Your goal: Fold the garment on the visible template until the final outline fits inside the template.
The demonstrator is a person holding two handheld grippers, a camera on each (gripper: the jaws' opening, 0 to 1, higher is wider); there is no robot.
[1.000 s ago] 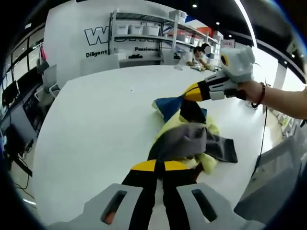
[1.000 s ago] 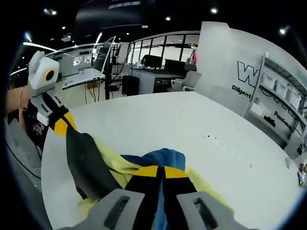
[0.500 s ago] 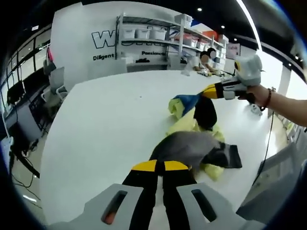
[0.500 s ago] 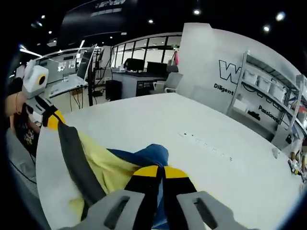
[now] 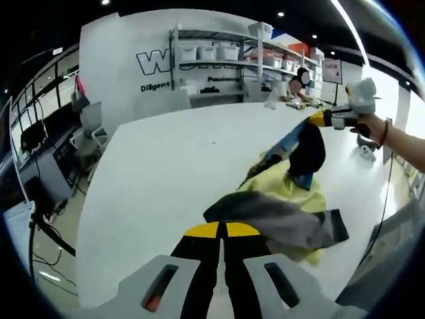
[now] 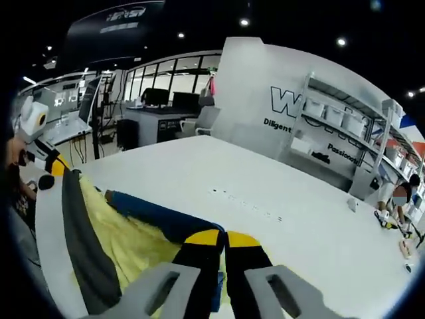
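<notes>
Now both claws are clamped on the garment (image 5: 285, 206): left claw (image 5: 224, 230) pinches the grey edge low over the white worktop (image 5: 166, 166), right claw (image 6: 222, 238) grips the blue end, yellow fabric stretched between them above the worktop.

Garment (image 5: 279, 206) on table (image 5: 166, 166) just ahead of left jaws, stretched between both grippers (shelves (image 5: 219, 56) behind).
</notes>
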